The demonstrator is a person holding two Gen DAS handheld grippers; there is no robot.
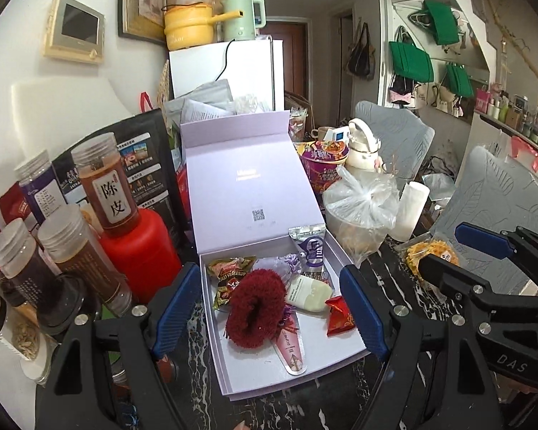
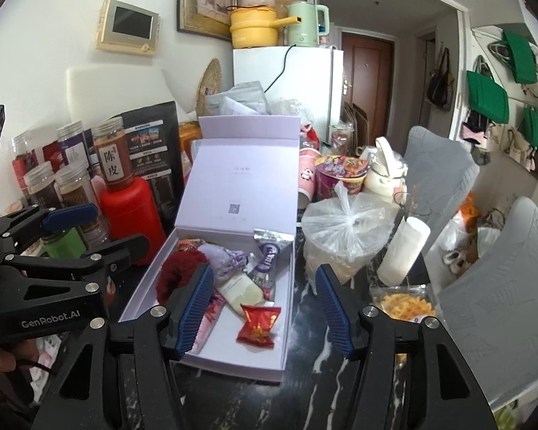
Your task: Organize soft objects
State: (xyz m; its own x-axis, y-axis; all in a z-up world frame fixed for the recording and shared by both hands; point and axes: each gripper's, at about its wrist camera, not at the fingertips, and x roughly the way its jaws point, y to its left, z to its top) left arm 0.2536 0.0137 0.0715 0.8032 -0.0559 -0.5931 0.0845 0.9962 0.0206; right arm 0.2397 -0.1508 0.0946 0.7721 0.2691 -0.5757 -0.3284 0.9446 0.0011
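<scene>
Two grippers: I see left (image 1: 270, 317) and right (image 2: 265, 310) agape, empty.
Box (image 1: 344, 251): 12 o'clock, lid up, scrunchie (image 1: 256, 308) inside.
Table (image 2: 305, 322): dark marble, cluttered.

Left of the open lilac box (image 1: 233, 186), an amber jar (image 1: 105, 182) carries a white label reading "陈皮". "GenRobot.AI" stands on the left tongs (image 2: 50, 323); "DAS" on the right tongs (image 1: 513, 362). A QR code marks the box lid.
</scene>
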